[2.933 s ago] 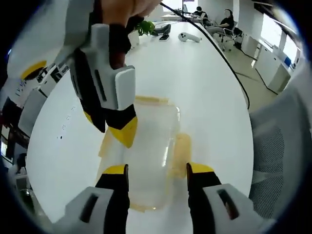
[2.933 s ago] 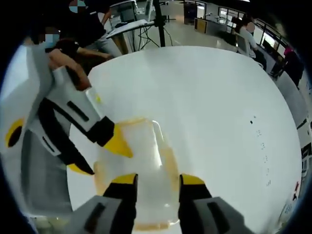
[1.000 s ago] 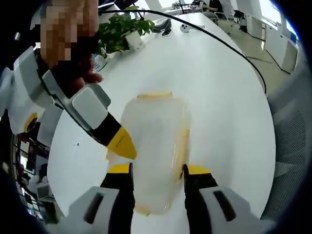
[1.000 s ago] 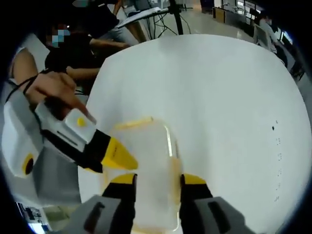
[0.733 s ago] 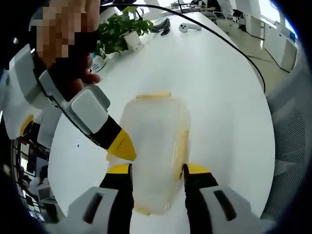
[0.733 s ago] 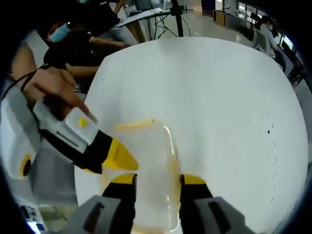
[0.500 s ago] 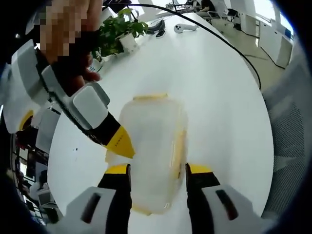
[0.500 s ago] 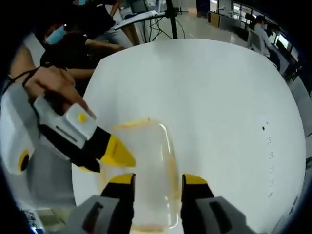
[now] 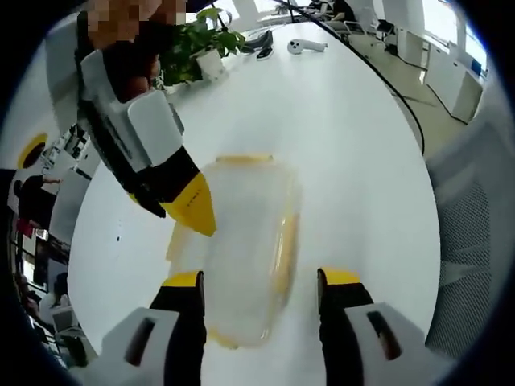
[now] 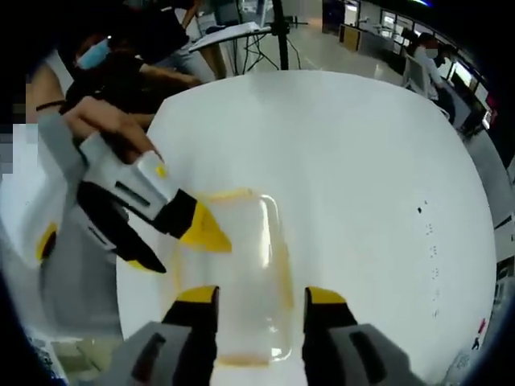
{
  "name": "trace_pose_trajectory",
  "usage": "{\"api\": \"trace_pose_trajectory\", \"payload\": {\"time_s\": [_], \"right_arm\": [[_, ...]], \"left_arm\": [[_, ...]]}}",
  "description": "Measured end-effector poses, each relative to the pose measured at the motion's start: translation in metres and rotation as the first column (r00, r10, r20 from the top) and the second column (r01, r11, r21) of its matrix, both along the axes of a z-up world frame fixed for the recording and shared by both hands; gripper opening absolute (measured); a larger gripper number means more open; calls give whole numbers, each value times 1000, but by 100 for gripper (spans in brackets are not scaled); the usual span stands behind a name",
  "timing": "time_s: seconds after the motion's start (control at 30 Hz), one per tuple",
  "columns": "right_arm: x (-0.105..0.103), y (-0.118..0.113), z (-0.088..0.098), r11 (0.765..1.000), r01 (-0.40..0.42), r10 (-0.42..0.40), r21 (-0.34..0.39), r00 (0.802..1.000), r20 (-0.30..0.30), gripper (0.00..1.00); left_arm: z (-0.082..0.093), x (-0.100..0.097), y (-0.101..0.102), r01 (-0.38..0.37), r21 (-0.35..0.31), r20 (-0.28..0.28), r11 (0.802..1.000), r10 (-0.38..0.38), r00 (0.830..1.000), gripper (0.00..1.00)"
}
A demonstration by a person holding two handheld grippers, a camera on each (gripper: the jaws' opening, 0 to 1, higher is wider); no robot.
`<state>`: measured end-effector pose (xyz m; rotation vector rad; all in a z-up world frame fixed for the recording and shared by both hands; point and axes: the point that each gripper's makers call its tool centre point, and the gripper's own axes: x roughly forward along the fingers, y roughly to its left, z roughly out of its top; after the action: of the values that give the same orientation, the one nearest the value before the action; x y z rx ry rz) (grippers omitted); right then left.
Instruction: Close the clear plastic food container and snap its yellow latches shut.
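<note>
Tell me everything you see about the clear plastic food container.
The clear plastic food container is a rounded rectangular box of see-through plastic with yellow latches along its edges. It lies flat on the white table, lid on. It sits between the open jaws of the left claw, and the right claw likewise straddles it.

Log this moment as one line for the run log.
container: lid on, on white table | left gripper: open, straddling container | right gripper: open, straddling container | latches: state unclear

we look down close from opposite ends | both our views share the container (image 9: 241,257) (image 10: 233,273) on the white table (image 9: 354,145) (image 10: 362,161)
</note>
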<state>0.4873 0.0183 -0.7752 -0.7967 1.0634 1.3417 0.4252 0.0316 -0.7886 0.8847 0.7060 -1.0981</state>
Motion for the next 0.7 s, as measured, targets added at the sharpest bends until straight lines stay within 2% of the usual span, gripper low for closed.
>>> {"api": "trace_pose_trajectory", "payload": {"time_s": [0.1,0.23,0.4,0.43,0.47,0.5,0.6,0.7], "right_arm": [[-2,-2,2,1000,1,-1,3,1000,6,45],[-5,-7,4,1000,9,-9,8,1000,12,46],[-11,-15,5,1000,4,-4,0,1000,16,49],[-11,-16,4,1000,3,-3,-1,1000,16,50],[-12,-19,3,1000,6,-6,-4,1000,17,51],[-13,-19,3,1000,5,-5,-4,1000,17,52],[-18,-22,5,1000,-10,10,-5,1000,25,54],[-21,-24,6,1000,-19,19,-4,999,35,55]], "left_arm": [[3,-1,-1,7,-8,-7,1000,-7,1000,61],[1,0,4,-8,-3,-43,1000,8,999,61],[11,0,4,16,-10,-43,1000,-16,999,68],[10,1,5,18,-1,-40,1000,-18,999,69],[12,5,8,64,35,-1,997,-64,998,69],[12,7,9,78,42,12,996,-78,997,71],[11,4,9,46,11,-47,999,-46,998,75],[11,11,12,51,22,-35,998,-51,998,76]]}}
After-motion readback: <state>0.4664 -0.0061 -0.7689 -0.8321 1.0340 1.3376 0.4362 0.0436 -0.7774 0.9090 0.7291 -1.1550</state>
